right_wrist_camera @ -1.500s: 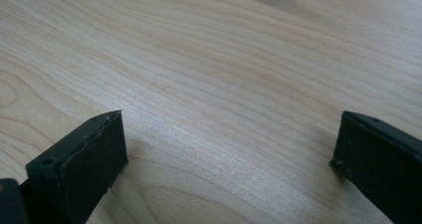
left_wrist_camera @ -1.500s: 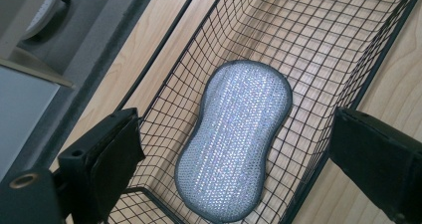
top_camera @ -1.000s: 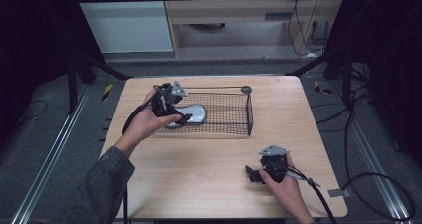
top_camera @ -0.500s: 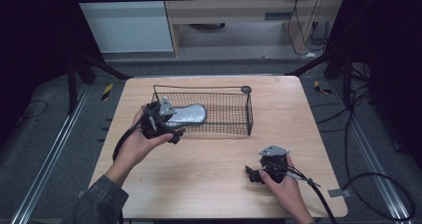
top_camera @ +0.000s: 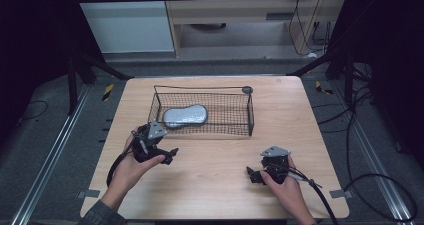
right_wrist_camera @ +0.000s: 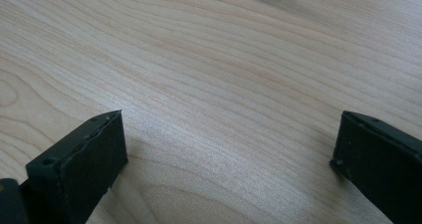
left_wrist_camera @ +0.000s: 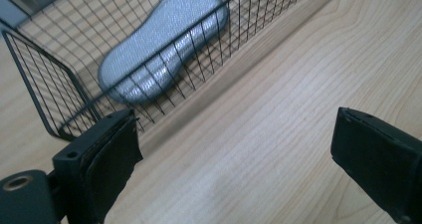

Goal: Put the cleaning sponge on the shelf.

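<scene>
A silver-grey peanut-shaped pad [top_camera: 185, 116] lies flat in the left half of a black wire basket [top_camera: 235, 129] at the table's back middle. Through the mesh in the left gripper view, the pad [left_wrist_camera: 164, 42] shows behind the basket's front wall [left_wrist_camera: 59, 74]. My left gripper [top_camera: 170, 155] is open and empty, low over the wood just in front of the basket's left corner. Near the front right of the table my right gripper [top_camera: 252, 176] is open too, with bare wood between its jaws [right_wrist_camera: 224, 149].
The light wooden table [top_camera: 215, 155] has dark floor and metal rails around it. A cable [top_camera: 320, 197] trails from the right gripper off the front right edge. The basket's right half holds nothing.
My left gripper has drawn back out of the basket toward the front left, leaving the silver pad lying inside. The right gripper has stayed put.
</scene>
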A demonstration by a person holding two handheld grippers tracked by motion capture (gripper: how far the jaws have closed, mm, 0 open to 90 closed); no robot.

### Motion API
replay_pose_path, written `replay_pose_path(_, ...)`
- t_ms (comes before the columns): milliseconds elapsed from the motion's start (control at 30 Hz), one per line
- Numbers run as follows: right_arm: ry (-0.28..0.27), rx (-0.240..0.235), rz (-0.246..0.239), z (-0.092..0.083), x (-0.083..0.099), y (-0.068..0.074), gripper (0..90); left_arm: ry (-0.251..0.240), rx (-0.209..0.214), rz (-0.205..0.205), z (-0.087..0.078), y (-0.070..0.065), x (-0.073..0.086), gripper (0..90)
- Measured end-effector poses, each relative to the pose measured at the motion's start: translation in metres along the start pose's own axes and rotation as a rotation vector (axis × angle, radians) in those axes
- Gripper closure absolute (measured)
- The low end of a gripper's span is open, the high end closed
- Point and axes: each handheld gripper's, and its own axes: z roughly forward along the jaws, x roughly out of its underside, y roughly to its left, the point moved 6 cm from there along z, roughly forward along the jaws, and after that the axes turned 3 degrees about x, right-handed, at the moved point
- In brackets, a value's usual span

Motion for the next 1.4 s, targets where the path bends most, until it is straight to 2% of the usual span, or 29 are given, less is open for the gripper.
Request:
replay_pose_path(133, 0.000, -0.001, 0.000, 0.000, 0.000, 0.000, 0.7, 0.013, 0.001, -0.047, 0.005, 0.002, 0.027, 4.8)
replay_pose_path(233, 0.000, -0.001, 0.000, 0.000, 0.000, 0.000, 0.7, 0.054, -0.024, -0.064, 0.009, 0.008, 0.048, 4.6)
replay_pose_path(367, 0.000, -0.001, 0.000, 0.000, 0.000, 0.000, 0.6, 0.068, -0.036, -0.101, 0.012, 0.019, 0.064, 4.5)
replay_pose_path(600, 0.000, -0.002, 0.000, 0.000, 0.000, 0.000, 0.6, 0.045, -0.077, -0.188, 0.015, 0.044, 0.076, 4.4)
replay_pose_path(833, 0.000, -0.002, 0.000, 0.000, 0.000, 0.000, 0.6, 0.056, -0.086, -0.226, 0.024, 0.057, 0.087, 4.2)
replay_pose_path(1167, 0.000, -0.003, -0.002, 0.000, 0.000, 0.000, 0.4, 0.060, -0.077, -0.242, 0.034, 0.062, 0.095, 3.2)
replay_pose_path(1300, 0.000, -0.003, -0.002, 0.000, 0.000, 0.000, 0.4, 0.035, -0.060, -0.267, 0.037, 0.061, 0.096, 1.0)
replay_pose_path(1333, 0.000, -0.003, -0.002, 0.000, 0.000, 0.000, 0.4, 0.014, -0.050, -0.281, 0.039, 0.061, 0.097, 0.3)
replay_pose_path(1400, 0.000, -0.002, -0.002, 0.000, 0.000, 0.000, 0.4, -0.015, -0.048, -0.276, 0.039, 0.062, 0.099, 0.0)
